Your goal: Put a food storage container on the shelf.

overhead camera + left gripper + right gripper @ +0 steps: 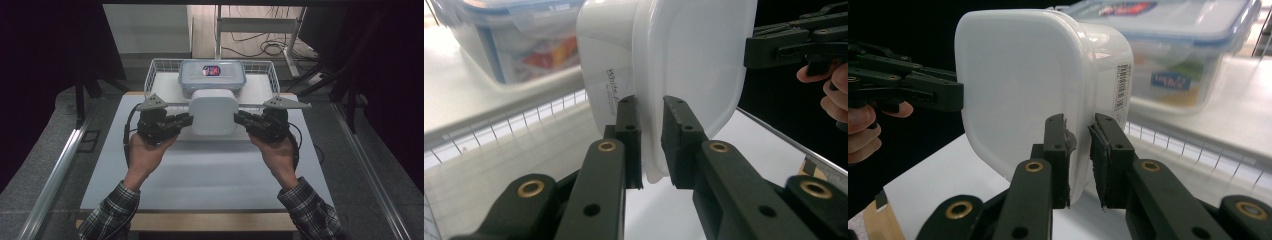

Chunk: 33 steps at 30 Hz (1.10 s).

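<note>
White tub (213, 111) hangs lifted, its rim pinched by left gripper (186, 120) and right gripper (239, 119); setting it into the wire basket (161, 66) remains.

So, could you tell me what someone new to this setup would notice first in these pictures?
Most striking is the white plastic box held up over the middle of the table, pinched at its rim from both sides by the left gripper and the right gripper. Just behind it, a clear box with a blue-edged lid sits in a white wire basket at the table's far end.
</note>
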Each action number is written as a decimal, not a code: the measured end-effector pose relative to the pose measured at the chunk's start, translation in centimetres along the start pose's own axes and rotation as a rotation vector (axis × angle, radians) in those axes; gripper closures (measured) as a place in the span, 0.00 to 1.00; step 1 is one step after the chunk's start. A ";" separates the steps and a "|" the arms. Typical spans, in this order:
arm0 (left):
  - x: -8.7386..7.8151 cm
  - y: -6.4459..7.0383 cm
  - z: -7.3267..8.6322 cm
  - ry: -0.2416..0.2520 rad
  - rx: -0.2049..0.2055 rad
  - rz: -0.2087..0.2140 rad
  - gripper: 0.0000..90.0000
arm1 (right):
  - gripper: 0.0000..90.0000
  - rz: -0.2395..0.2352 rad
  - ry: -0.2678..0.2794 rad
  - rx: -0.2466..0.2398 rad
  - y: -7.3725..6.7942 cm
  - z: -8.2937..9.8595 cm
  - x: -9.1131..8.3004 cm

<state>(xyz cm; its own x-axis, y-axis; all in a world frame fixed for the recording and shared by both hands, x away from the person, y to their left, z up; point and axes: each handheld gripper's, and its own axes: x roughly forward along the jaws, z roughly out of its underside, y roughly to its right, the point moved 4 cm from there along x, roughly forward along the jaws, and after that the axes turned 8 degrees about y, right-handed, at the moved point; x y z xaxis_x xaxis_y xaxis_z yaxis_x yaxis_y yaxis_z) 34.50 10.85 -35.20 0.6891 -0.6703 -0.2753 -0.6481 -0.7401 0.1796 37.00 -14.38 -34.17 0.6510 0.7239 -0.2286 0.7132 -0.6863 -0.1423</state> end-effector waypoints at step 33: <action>0.1 -1.9 -8.3 0.065 0.013 0.028 0.89 | 0.85 0.038 0.076 -0.017 1.0 -8.7 1.3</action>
<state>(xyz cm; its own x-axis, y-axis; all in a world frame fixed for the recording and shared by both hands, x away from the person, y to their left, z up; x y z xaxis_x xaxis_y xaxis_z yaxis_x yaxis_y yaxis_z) 38.47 11.71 -27.70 0.6902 -0.6930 -0.2082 -0.6711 -0.7206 0.1741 40.84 -13.49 -26.24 0.6946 0.7014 -0.1598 0.6919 -0.7122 -0.1181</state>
